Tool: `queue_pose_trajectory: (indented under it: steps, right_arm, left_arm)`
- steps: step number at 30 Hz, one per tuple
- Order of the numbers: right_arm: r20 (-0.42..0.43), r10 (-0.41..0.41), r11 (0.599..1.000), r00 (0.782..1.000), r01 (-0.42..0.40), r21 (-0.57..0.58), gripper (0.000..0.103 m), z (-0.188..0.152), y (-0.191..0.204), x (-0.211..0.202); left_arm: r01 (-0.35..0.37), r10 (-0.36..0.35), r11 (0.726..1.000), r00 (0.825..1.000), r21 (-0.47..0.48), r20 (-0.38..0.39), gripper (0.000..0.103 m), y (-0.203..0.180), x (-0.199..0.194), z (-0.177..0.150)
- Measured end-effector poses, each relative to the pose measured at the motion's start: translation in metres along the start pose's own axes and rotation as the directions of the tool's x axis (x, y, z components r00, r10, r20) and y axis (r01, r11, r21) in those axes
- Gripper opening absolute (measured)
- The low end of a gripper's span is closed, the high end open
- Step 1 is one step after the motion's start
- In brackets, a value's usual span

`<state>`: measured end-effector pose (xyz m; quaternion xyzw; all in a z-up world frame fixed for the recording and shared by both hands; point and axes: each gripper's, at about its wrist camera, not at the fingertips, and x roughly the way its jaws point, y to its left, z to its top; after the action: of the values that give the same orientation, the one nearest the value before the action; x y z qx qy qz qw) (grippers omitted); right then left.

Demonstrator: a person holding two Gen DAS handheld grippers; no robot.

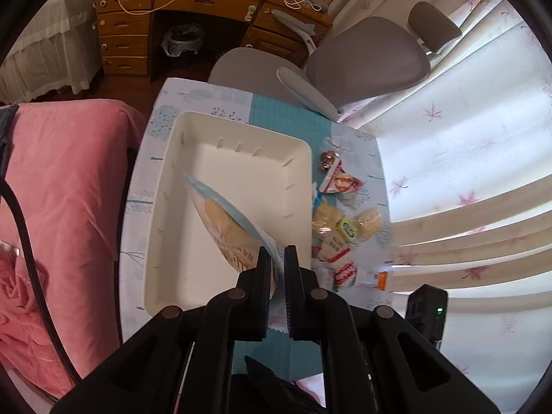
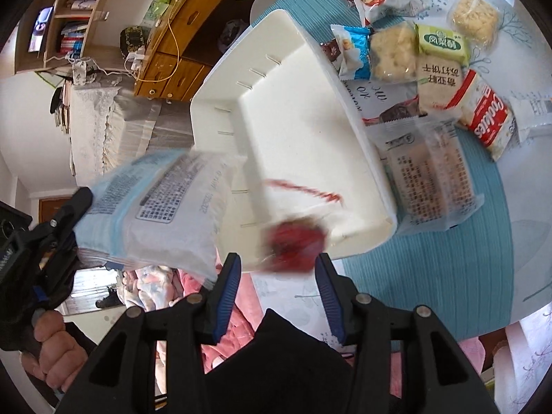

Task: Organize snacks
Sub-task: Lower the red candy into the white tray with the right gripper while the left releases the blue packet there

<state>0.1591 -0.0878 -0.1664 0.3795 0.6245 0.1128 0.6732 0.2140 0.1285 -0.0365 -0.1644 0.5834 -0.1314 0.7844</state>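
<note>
A white tray (image 1: 241, 127) sits on the patterned table, its floor bare. My left gripper (image 1: 277, 262) is shut on one end of a blue-and-white snack bag (image 1: 224, 220), which hangs tilted over the tray. The right wrist view shows that same bag (image 2: 155, 207) beside the tray (image 2: 214, 110), held by the left gripper (image 2: 81, 200). My right gripper (image 2: 277, 258) hovers at the tray's near corner, and a blurred clear packet with a red snack (image 2: 296, 241) spans the gap between its blue pads. Several loose snack packets (image 1: 338, 227) (image 2: 438, 69) lie on the table beside the tray.
A pink cloth (image 1: 62, 189) covers furniture at the table's left. A grey office chair (image 1: 365, 58) stands past the far edge, with a wooden desk (image 1: 172, 0) behind it. Pale curtains (image 1: 465, 172) hang at the right. A person's hand (image 2: 51, 345) grips the left tool.
</note>
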Motion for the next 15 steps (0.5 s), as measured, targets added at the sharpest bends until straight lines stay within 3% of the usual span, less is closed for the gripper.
queue_pose_trajectory:
  steps: [2, 4, 7, 15]
  right_arm:
    - [0.009, -0.012, 1.000, 1.000, 0.012, 0.013, 0.049, -0.001, -0.001, 0.001]
    - [0.019, -0.033, 0.999, 0.999, 0.032, 0.026, 0.061, -0.002, -0.004, 0.002]
    - [0.039, -0.028, 0.999, 0.999, 0.027, 0.036, 0.076, -0.005, -0.008, -0.003]
    - [0.083, -0.038, 0.999, 0.996, 0.040, -0.022, 0.079, -0.013, -0.008, -0.022]
  left_arm:
    - [-0.013, 0.013, 1.000, 1.000, -0.002, -0.019, 0.025, 0.005, 0.004, -0.001]
    - [-0.023, 0.023, 1.000, 0.999, -0.007, -0.042, 0.057, 0.009, 0.009, -0.004]
    - [-0.009, 0.008, 1.000, 0.997, -0.011, -0.072, 0.060, 0.011, 0.014, -0.012]
    - [-0.049, 0.050, 0.999, 0.995, 0.014, -0.092, 0.060, -0.007, 0.024, -0.036]
